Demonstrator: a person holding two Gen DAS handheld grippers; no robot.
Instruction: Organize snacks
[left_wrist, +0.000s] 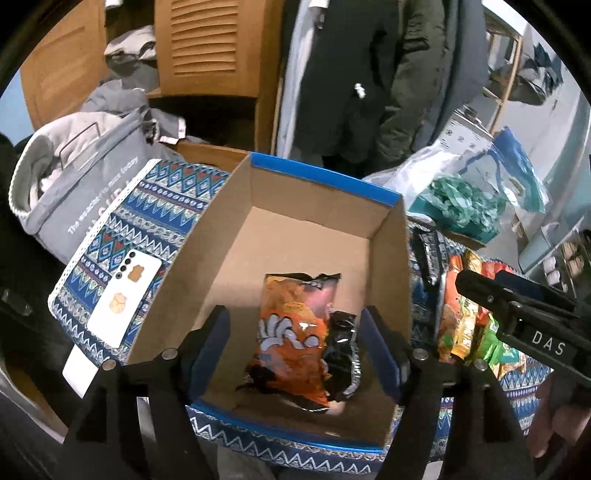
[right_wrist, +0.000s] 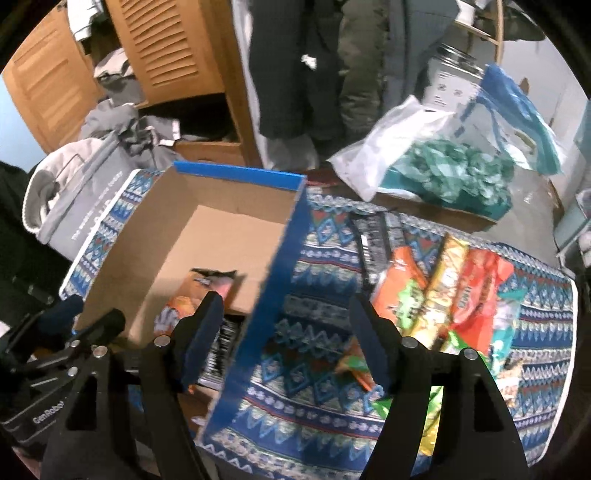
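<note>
Jaws on both grippers are sitting wide open with nothing in them: the left gripper (left_wrist: 295, 350) is hanging over the cardboard box (left_wrist: 397, 236), where an orange snack bag (left_wrist: 291, 332) and a black packet (left_wrist: 341, 339) are already lying. The loose snack packs (right_wrist: 450, 291) are lying on the patterned cloth (right_wrist: 317, 398) outside the box, ahead and to the right of the right gripper (right_wrist: 286, 343), long axes running away from it. So I'm guessing the right one is nearer for the next grab.

So there's an open cardboard box (left_wrist: 321, 221) with blue edges, holding an orange chip bag (left_wrist: 291, 332) lying flat with a crumpled black packet (left_wrist: 341, 343) touching its right side. More snack bags (right_wrist: 454, 291), orange, yellow and red, are piled outside, right of the box.
</note>
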